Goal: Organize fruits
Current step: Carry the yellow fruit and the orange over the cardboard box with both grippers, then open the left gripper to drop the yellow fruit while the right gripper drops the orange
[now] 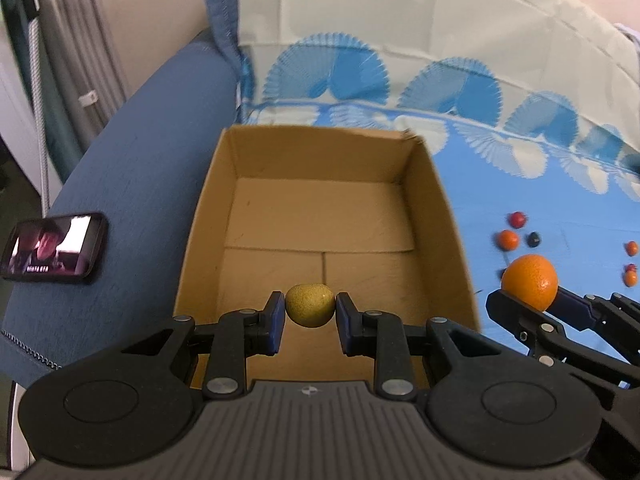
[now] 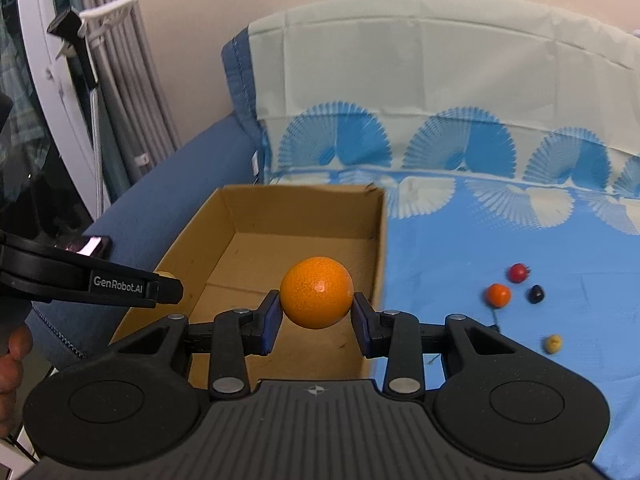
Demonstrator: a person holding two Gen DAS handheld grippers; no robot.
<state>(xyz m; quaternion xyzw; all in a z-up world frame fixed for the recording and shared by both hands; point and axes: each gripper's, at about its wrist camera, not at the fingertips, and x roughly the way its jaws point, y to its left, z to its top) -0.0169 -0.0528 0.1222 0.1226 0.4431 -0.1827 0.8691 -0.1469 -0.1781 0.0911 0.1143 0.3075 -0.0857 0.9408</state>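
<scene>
Fingers of left gripper (image 1: 310,306) clamp one small yellow-green fruit (image 1: 309,305), held above the near end of one open cardboard box (image 1: 436,184). Right gripper (image 2: 316,304) pinches one orange (image 2: 316,297) over the box's right wall. Both grippers tilt downward, side by side. Loose on the blue cloth (image 2: 460,248): one red fruit (image 2: 519,272), one small orange fruit (image 2: 498,295), one dark fruit (image 2: 535,293), one yellow fruit (image 2: 553,343). One phone (image 1: 54,246) lies on the sofa arm.

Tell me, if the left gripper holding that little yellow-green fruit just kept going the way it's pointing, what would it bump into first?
Most likely the bare floor of the cardboard box. The left gripper, shut on the yellow-green fruit, points down into the open box with nothing in between. Depth is hard to judge, so the far wall is possible.
</scene>
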